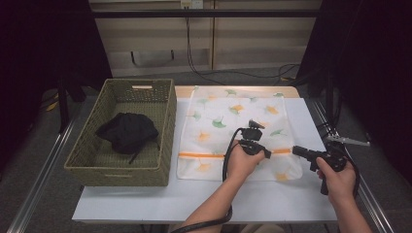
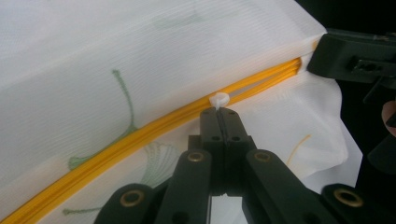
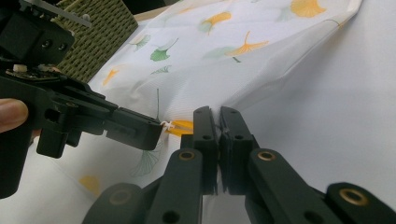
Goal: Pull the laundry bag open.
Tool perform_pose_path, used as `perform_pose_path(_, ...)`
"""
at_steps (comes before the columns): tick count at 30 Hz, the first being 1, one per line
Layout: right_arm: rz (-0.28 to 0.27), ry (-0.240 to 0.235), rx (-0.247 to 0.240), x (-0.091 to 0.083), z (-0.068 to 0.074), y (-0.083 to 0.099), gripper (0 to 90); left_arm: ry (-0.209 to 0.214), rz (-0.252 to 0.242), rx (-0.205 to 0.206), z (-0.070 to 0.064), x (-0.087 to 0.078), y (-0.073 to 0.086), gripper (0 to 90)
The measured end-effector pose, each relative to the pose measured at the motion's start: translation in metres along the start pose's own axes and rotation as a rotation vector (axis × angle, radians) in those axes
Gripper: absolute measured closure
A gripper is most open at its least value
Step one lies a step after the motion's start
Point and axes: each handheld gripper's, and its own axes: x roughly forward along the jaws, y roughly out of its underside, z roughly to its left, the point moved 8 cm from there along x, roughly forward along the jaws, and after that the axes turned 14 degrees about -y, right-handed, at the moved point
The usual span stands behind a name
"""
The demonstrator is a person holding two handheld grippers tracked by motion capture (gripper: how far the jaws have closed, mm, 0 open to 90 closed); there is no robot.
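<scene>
A white mesh laundry bag (image 1: 233, 114) printed with ginkgo leaves lies flat on the table, an orange zipper (image 1: 199, 155) running across its near part. My left gripper (image 2: 219, 113) is shut on the zipper's small white pull tab (image 2: 219, 99); in the high view that gripper (image 1: 266, 154) sits over the zipper's right half. My right gripper (image 3: 218, 113) is shut on the bag's fabric edge at the zipper's right end, and it appears in the high view (image 1: 295, 150) at the bag's right side. The zipper (image 2: 116, 149) looks closed to the left of the tab.
A woven olive basket (image 1: 167, 114) stands left of the bag with a black garment (image 1: 127, 131) inside. Bare white table (image 1: 272, 199) lies in front of the bag. A metal rail runs along each side of the table, and cables lie on the floor beyond.
</scene>
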Motion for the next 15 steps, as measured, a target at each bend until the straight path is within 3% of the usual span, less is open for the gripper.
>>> perform_pose_path(3, -0.001, -0.004, -0.003, -0.0010, -0.0010, 0.0001, 86.7, -0.014, 0.007, 0.018, 0.0033, -0.0002, 0.0009, 90.0)
perform_pose_path(6, 0.000, -0.002, 0.000, -0.0006, -0.0011, 0.0009, 86.7, -0.006, 0.004, 0.012, 0.0024, -0.0003, 0.0005, 90.0)
perform_pose_path(8, 0.000, -0.005, -0.004, -0.0010, -0.0009, 0.0007, 86.7, -0.023, 0.001, -0.005, 0.0026, -0.0003, 0.0002, 90.0)
perform_pose_path(9, -0.003, -0.001, -0.002, -0.0014, -0.0012, 0.0005, 86.7, -0.022, 0.010, 0.013, 0.0048, -0.0010, 0.0011, 90.0)
perform_pose_path(10, -0.006, 0.004, -0.001, -0.0019, -0.0019, 0.0005, 86.7, -0.026, 0.005, 0.008, 0.0057, -0.0009, 0.0010, 90.0)
perform_pose_path(11, -0.007, 0.002, 0.003, -0.0026, -0.0023, 0.0006, 86.7, -0.027, -0.009, -0.026, 0.0044, -0.0004, -0.0004, 90.0)
perform_pose_path(13, -0.007, 0.003, 0.004, -0.0033, -0.0032, 0.0009, 86.7, -0.012, 0.010, -0.005, 0.0069, -0.0024, 0.0014, 90.0)
perform_pose_path(14, -0.006, 0.001, 0.006, -0.0032, -0.0031, 0.0011, 86.7, -0.008, -0.008, -0.048, 0.0039, -0.0016, -0.0003, 90.0)
perform_pose_path(15, -0.005, 0.002, 0.005, -0.0030, -0.0029, 0.0011, 86.7, -0.010, -0.006, -0.042, 0.0044, -0.0018, -0.0001, 90.0)
